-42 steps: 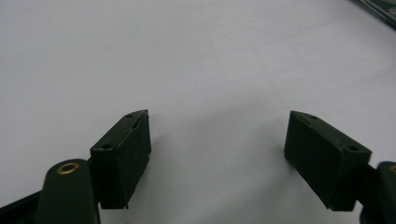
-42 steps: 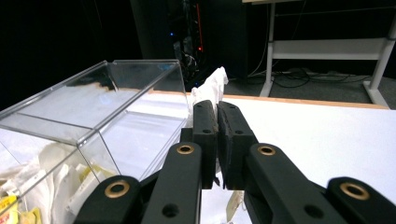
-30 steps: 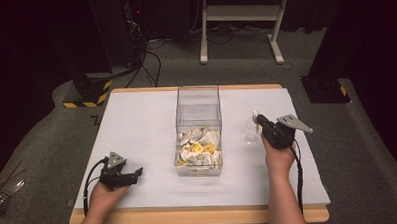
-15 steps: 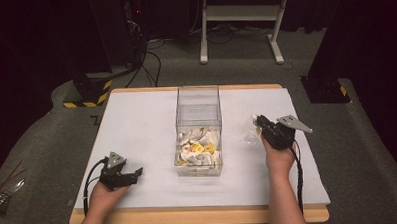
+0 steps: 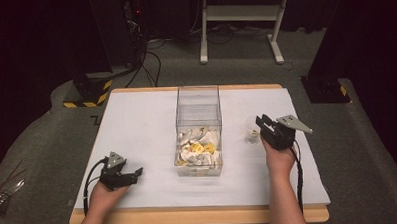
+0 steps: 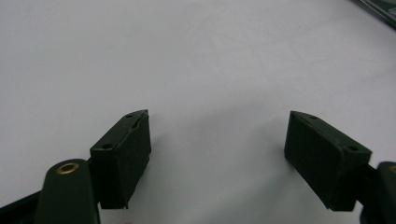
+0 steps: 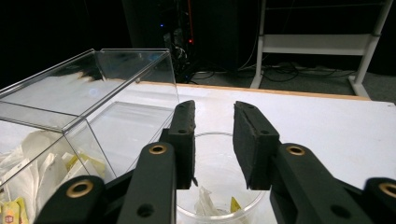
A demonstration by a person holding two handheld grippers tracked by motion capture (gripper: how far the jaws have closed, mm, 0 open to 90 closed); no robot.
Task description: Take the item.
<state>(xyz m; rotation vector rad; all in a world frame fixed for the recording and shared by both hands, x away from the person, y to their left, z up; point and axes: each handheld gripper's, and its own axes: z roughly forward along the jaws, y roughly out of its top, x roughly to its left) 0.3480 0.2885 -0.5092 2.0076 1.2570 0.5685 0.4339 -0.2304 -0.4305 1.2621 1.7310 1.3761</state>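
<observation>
The right tool's (image 7: 212, 140) jaws have just been opening, now parted above the clear cup (image 7: 219, 196) that stands directly under them near the table's (image 5: 136, 119) right edge, the clear box (image 5: 199, 127) leftward; left tool (image 5: 133, 173) gapes idle.

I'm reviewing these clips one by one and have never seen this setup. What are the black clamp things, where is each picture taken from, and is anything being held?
A person sits at a white table and holds a hand-operated two-jaw gripper in each hand. The high view looks down from above; the other two cameras ride on the grippers. The left gripper rests on bare table with its jaws wide open and nothing between them. The right gripper hovers over a clear plastic cup with a tea bag inside; its jaws have just been opening and nothing is between them. A clear box in the middle holds more tea bags.
</observation>
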